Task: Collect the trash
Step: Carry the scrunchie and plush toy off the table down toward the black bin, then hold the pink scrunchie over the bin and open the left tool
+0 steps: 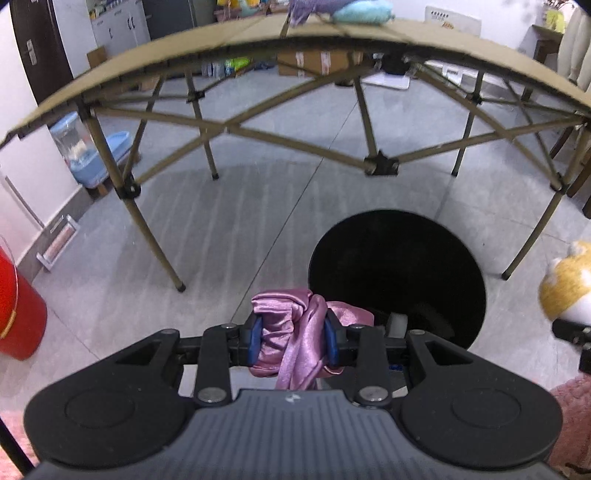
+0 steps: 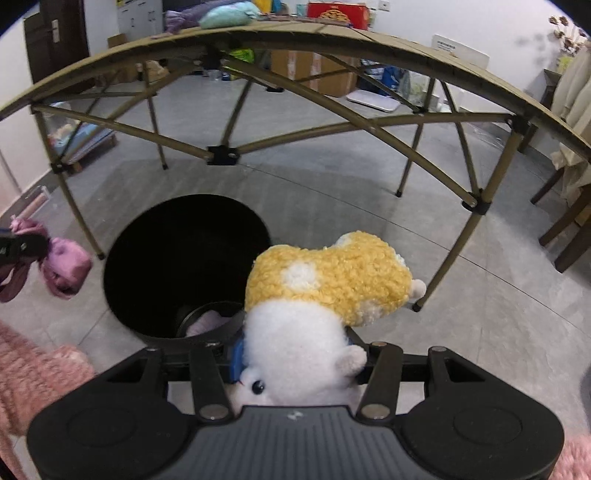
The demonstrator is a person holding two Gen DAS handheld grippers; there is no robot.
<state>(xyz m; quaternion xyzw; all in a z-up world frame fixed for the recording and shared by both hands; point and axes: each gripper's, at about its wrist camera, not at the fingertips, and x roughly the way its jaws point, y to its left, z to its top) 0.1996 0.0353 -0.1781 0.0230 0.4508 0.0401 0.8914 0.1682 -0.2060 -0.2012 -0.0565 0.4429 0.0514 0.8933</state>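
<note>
My left gripper [image 1: 294, 334] is shut on a crumpled pink satin cloth [image 1: 295, 332], held just left of the black round bin [image 1: 399, 273] on the floor. The same cloth [image 2: 62, 269] shows at the left edge of the right wrist view. My right gripper [image 2: 291, 354] is shut on a yellow and white plush toy [image 2: 321, 295], hanging at the bin's [image 2: 184, 258] right rim. The toy [image 1: 565, 291] also appears at the right edge of the left wrist view. Something pale lies at the bottom of the bin.
A tan folding table [image 1: 258, 40] on crossed legs stands over the grey floor beyond the bin; a turquoise bundle [image 1: 362, 13] and purple fabric [image 1: 314, 9] lie on it. A red bucket [image 1: 18, 306] stands at the left. Cardboard boxes [image 2: 314, 70] and a wooden chair [image 2: 569, 221] stand behind.
</note>
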